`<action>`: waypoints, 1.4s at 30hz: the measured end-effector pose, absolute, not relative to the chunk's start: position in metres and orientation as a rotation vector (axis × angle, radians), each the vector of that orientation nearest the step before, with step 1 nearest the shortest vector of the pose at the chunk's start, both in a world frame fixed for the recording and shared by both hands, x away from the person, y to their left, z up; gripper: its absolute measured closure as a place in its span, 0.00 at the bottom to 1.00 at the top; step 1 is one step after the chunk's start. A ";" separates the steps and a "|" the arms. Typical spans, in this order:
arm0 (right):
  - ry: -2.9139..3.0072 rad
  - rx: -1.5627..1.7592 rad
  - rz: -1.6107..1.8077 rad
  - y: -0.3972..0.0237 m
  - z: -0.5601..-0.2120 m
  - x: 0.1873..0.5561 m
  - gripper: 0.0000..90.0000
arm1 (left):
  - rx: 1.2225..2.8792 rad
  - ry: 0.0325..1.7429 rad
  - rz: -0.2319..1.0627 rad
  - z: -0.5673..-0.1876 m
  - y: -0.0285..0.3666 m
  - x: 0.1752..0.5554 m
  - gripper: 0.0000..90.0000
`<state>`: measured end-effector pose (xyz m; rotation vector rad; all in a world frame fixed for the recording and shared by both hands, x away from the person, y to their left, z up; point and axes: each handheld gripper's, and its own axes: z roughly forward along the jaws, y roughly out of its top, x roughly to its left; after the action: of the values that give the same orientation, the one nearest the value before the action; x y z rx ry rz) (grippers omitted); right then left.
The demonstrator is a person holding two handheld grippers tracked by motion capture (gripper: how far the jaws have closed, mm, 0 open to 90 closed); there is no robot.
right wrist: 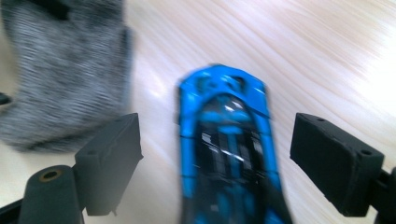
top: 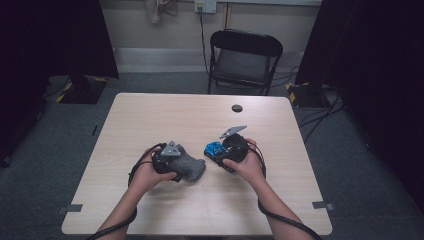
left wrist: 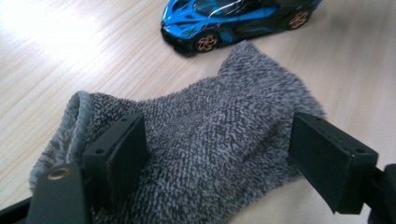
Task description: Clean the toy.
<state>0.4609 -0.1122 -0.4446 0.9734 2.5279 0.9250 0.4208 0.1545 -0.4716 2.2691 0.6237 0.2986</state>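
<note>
Left gripper (top: pixel 181 161): black two-jaw tool w/ grey three-cornered plate on top, held in the person's left hand (top: pixel 145 174) near the table's middle. In the left gripper view the jaws stand apart w/ a fuzzy grey knitted sock (left wrist: pixel 205 140) between them; the left pad sits against the fabric by the ribbed cuff, the right pad is at the sock's far edge, can't tell if it presses. The sock lies flat on the light wooden table (left wrist: pixel 56 51), toe end pointing toward the car.

Right gripper (top: pixel 221 151): same black build, plate tilted up, in the right hand (top: pixel 248 167). In the right gripper view (blurred) its jaws are wide apart, one each side of a small blue-and-black toy sports car (right wrist: pixel 229 149), clear gaps both sides, no pad touching it. The car rests on the tabletop, lengthwise between the jaws.

In the left gripper view the car (left wrist: pixel 233 21) shows bronze wheels & sits just beyond the sock, close but apart.

Further out, high view: round dark grommet (top: pixel 237 108) near the table's far edge, black folding chair (top: pixel 243 60) behind the table, cables trailing from both grippers along the forearms.
</note>
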 end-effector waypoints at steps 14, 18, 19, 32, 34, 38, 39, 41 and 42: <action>2.565 1.021 0.889 -0.105 -0.471 0.480 0.18 | 2.222 0.652 0.267 -0.490 0.157 0.423 0.20; 2.581 0.999 0.863 -0.099 -0.477 0.480 0.20 | 2.211 0.659 0.273 -0.491 0.157 0.422 0.20; 2.579 0.986 0.863 -0.099 -0.478 0.479 0.19 | 2.210 0.664 0.271 -0.491 0.157 0.422 0.20; 2.610 0.966 0.873 -0.108 -0.489 0.480 0.19 | 2.185 0.665 0.278 -0.494 0.158 0.422 0.20; 2.626 0.960 0.853 -0.106 -0.488 0.482 0.18 | 2.183 0.667 0.281 -0.495 0.158 0.421 0.20; 2.641 0.972 0.825 -0.103 -0.486 0.483 0.18 | 2.180 0.670 0.282 -0.495 0.158 0.420 0.20; 2.648 0.971 0.815 -0.103 -0.486 0.483 0.18 | 2.181 0.668 0.285 -0.495 0.158 0.420 0.20; 2.655 0.974 0.815 -0.102 -0.485 0.484 0.21 | 2.184 0.665 0.284 -0.495 0.159 0.420 0.20; 2.652 0.974 0.813 -0.102 -0.485 0.484 0.22 | 2.183 0.666 0.285 -0.495 0.159 0.420 0.20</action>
<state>0.4843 -0.1023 -0.4847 0.9745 2.6525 0.8131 0.4204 0.1585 -0.4949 2.1832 0.6657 0.2846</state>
